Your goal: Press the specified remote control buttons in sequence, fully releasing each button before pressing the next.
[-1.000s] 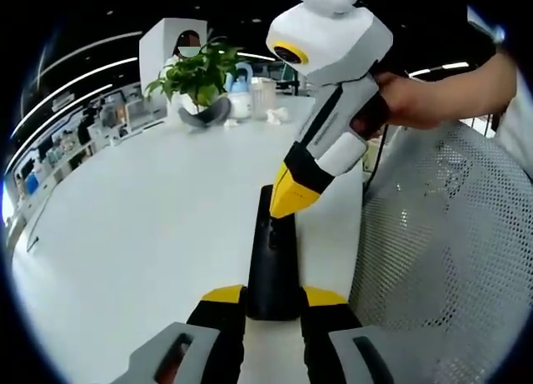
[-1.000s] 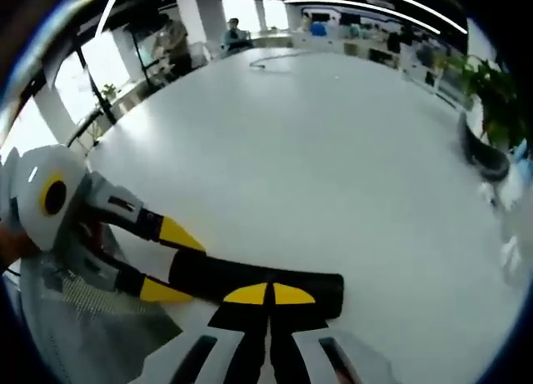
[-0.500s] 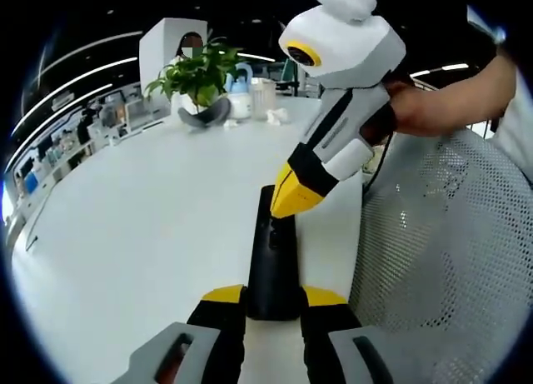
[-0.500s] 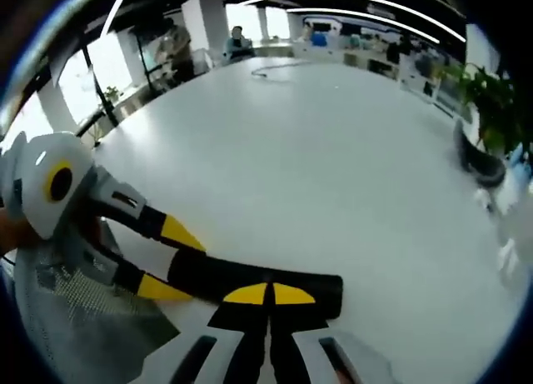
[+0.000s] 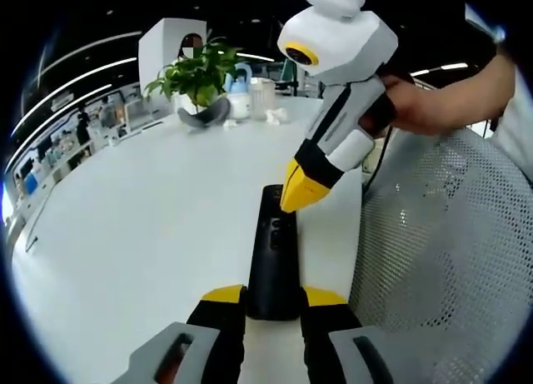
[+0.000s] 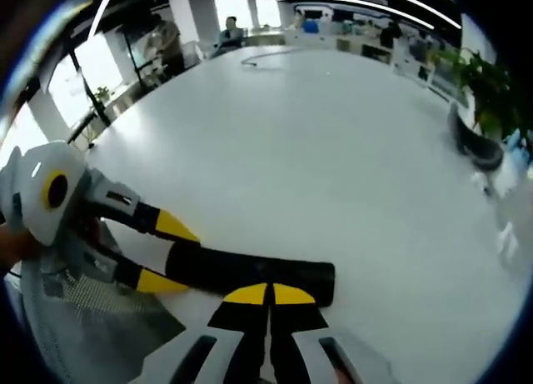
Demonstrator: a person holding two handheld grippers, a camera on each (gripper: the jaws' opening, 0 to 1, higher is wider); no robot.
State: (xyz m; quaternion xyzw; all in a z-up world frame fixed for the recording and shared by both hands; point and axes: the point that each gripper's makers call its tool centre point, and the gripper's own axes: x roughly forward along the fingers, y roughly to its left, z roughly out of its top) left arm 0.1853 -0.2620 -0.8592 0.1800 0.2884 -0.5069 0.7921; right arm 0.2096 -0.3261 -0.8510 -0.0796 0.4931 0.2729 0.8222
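White table [image 5: 125, 234], broad and bare around the work. Mesh chair back [image 5: 450, 259] just beside the table edge, on the far side of the remote from the open tabletop. Potted plant [image 5: 200, 72] well beyond the remote's far end, near the table's back edge; small white items near it, too small to name.

Remote control [image 5: 273, 259], black, slim, lying flat on the table near the chair-side edge. Long axis straight out from the left gripper [image 5: 273, 305]: near end clamped between its yellow-tipped jaws, far end pointing toward the plant. Button face up; a few small buttons faintly visible along the upper half, labels unreadable.

Right gripper [image 5: 301, 196] coming in over the remote from the chair side, held by a hand [image 5: 416, 105], jaws pressed together into one yellow point. Point poised at the remote's far end, at or just above the button face; contact not certain from this angle.

In the right gripper view, remote control [image 6: 250, 271] lying crosswise just ahead of the closed tips of the right gripper [image 6: 271, 294], left gripper [image 6: 166, 255] gripping the end farther along, one jaw each side.

Judgement: left gripper only steadying; pressing falls to the right, the nearer to the buttons. Coming move turns on travel along the remote's long axis, toward or away from the clamped end, then straight down onto the chosen button. Full lift off the face needed between presses.
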